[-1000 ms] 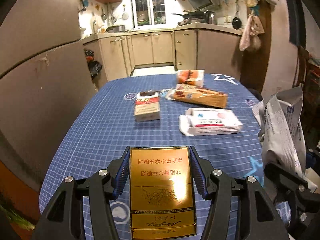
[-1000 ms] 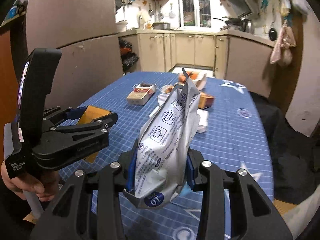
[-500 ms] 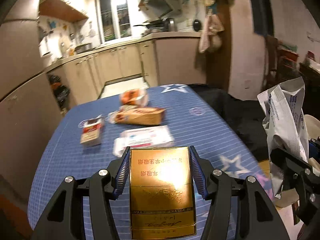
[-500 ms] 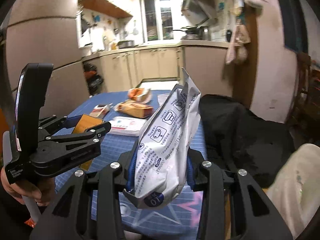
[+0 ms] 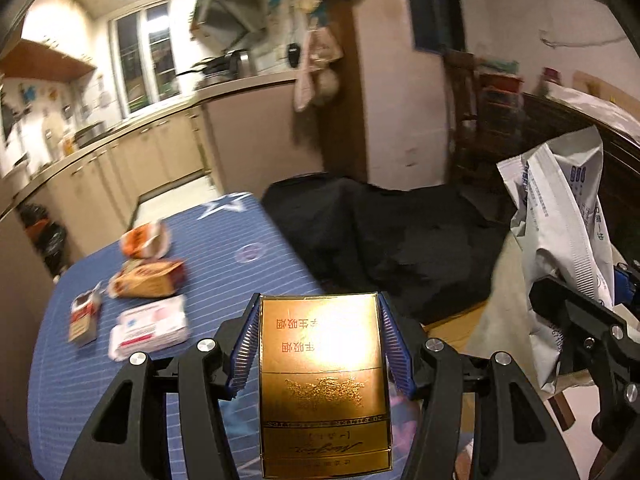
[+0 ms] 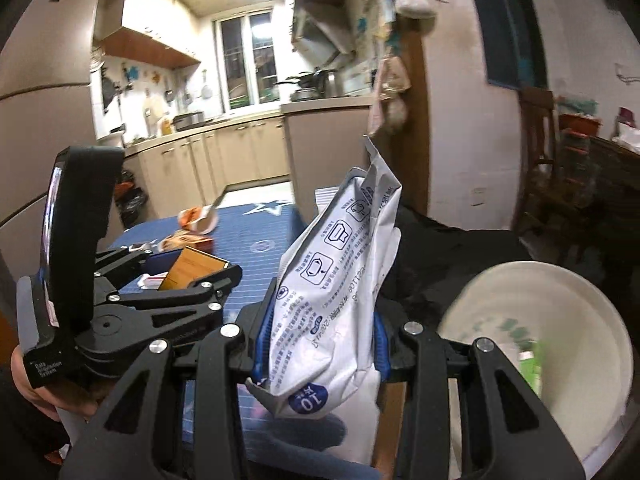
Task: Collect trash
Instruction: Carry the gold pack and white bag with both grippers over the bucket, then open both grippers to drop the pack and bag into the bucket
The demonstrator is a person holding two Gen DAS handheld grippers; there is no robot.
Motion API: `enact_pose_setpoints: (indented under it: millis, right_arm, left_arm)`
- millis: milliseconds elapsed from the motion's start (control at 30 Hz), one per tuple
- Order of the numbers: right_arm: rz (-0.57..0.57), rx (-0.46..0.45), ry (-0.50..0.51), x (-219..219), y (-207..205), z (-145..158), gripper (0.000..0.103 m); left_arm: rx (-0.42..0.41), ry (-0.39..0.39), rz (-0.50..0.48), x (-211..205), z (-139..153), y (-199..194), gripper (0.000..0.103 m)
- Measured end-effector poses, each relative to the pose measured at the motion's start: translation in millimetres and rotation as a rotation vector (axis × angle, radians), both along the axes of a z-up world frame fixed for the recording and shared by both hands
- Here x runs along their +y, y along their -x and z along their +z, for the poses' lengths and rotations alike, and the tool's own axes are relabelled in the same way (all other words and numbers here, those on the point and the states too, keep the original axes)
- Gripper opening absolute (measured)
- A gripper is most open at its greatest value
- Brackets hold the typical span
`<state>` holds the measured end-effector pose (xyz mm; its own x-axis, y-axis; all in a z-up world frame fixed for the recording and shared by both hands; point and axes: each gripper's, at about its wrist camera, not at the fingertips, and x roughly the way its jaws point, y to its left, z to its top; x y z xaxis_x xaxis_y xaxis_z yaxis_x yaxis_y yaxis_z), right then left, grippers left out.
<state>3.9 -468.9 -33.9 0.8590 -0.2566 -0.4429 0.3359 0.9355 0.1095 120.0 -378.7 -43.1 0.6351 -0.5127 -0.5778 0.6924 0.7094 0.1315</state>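
A table [image 5: 224, 264] under a blue grid-patterned cloth with white stars fills the lower left of both views. Behind it runs a kitchen with beige cabinets [image 6: 224, 160], a lit window [image 6: 248, 60], a range hood and pans on the counter. On the far wall to the right hang cloths or bags, blurred.

Four pieces of litter lie on the cloth, well left of the grippers: an open red cigarette pack [image 5: 84, 318] nearest the left edge, a white tissue pack [image 5: 150, 326] just beside it, an orange snack box [image 5: 150, 278] behind that, and a crumpled orange wrapper [image 5: 144, 240] farthest away.

Right of the table edge a black cloth-covered mass [image 5: 384, 236] sits on the floor side. A white bucket [image 6: 560, 344] stands near the right in the right wrist view, with something green inside, too blurred to name.

The left gripper [image 5: 320, 344] is clamped on a gold cigarette box [image 5: 324, 392], its blue pads pressing both long sides. The right gripper [image 6: 320, 344] is clamped on a crumpled silver-white food pouch [image 6: 340, 292] that stands upright between its jaws. Both are held beyond the table's near right edge, the pouch close to the bucket's rim. A hand [image 6: 36, 388] shows at the left gripper's handle.
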Motion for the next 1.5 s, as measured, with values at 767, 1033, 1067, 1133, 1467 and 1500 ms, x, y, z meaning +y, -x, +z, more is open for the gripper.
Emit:
enact_pose_setpoints:
  millis: [767, 1033, 1067, 1133, 1467, 1500]
  right_arm:
    - [-0.393, 0.084, 0.023, -142.6, 110.0, -13.8, 0.037]
    - [-0.377, 0.121, 0.018, -152.9, 104.2, -20.3, 0.037]
    - [-0.374, 0.127, 0.018, -153.2, 102.7, -21.3, 0.037]
    - [-0.37, 0.133, 0.017, -155.7, 100.4, -22.3, 0.038]
    - [-0.369, 0.154, 0.013, -171.1, 96.9, -27.7, 0.056]
    - [-0.37, 0.15, 0.013, -171.4, 97.6, -27.6, 0.056]
  left_arm:
    - [0.033, -0.014, -0.512, -201.2, -22.9, 89.0, 0.058]
    - [0.03, -0.019, -0.531, -211.8, -24.4, 95.5, 0.058]
    - [0.029, -0.019, -0.531, -213.9, -24.1, 95.9, 0.058]
    - [0.025, -0.017, -0.533, -213.8, -21.7, 94.9, 0.058]
    - [0.03, -0.015, -0.535, -219.6, -22.8, 90.2, 0.066]
    - [0.029, -0.017, -0.534, -219.4, -22.7, 90.4, 0.066]
